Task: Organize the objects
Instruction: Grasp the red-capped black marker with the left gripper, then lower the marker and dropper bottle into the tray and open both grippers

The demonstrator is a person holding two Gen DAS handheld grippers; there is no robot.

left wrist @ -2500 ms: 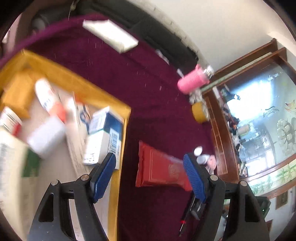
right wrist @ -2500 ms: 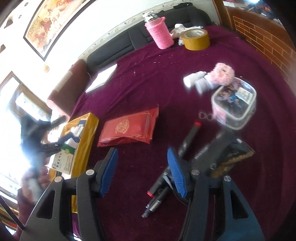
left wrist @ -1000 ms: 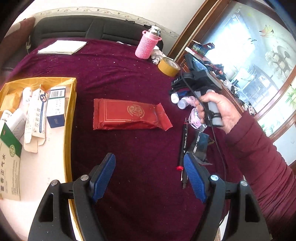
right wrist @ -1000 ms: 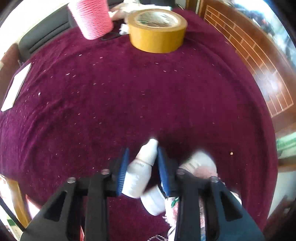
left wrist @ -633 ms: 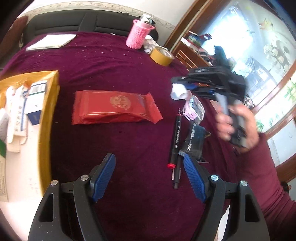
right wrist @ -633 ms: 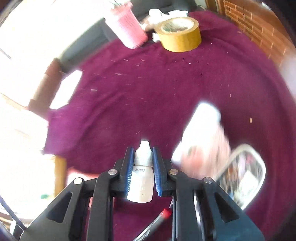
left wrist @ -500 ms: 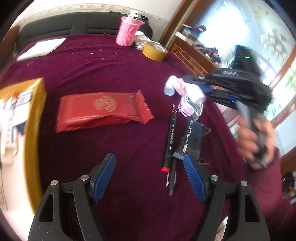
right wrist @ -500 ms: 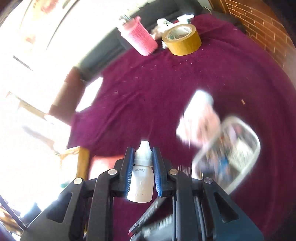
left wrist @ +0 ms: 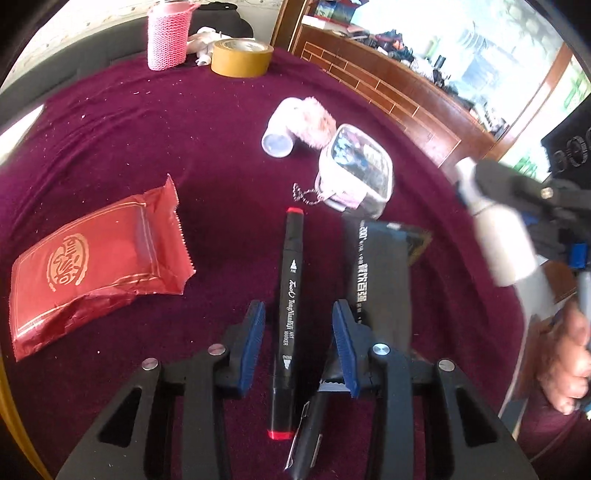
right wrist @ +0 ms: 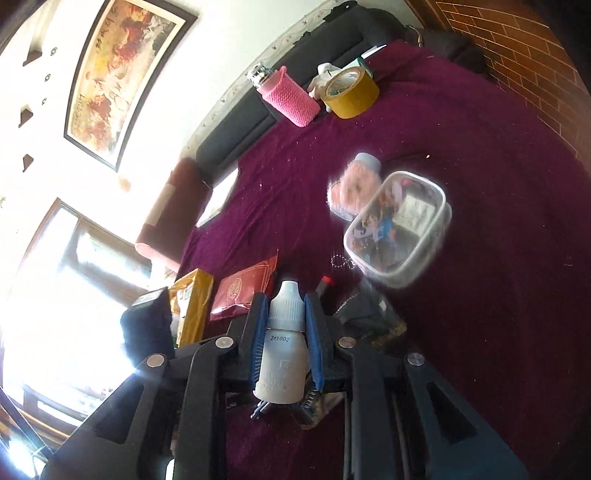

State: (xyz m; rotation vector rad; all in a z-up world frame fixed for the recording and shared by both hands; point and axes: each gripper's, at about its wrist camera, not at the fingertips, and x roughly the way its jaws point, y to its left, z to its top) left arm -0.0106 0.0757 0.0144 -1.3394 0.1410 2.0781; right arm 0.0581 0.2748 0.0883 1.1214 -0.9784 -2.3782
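My left gripper [left wrist: 298, 345] is open and low over the maroon cloth, its blue pads on either side of a black art marker [left wrist: 290, 306] with red ends, not touching it. A second black pen [left wrist: 308, 439] lies beside the marker under the right finger. My right gripper [right wrist: 284, 328] is shut on a small white dropper bottle [right wrist: 283, 347] and holds it in the air above the table. It also shows blurred at the right edge of the left wrist view [left wrist: 498, 236]. The yellow tray [right wrist: 194, 306] lies far left.
A red foil packet [left wrist: 96, 266] lies left of the marker. A black sachet [left wrist: 380, 280] lies right of it. Beyond are a clear pouch [left wrist: 354, 173], a pink fluffy bottle [left wrist: 295, 123], a tape roll [left wrist: 242, 57] and a pink-sleeved flask [left wrist: 168, 33].
My left gripper has dropped and narrowed around the marker. My right gripper has lifted the dropper bottle off the cloth and carried it up and toward the near side.
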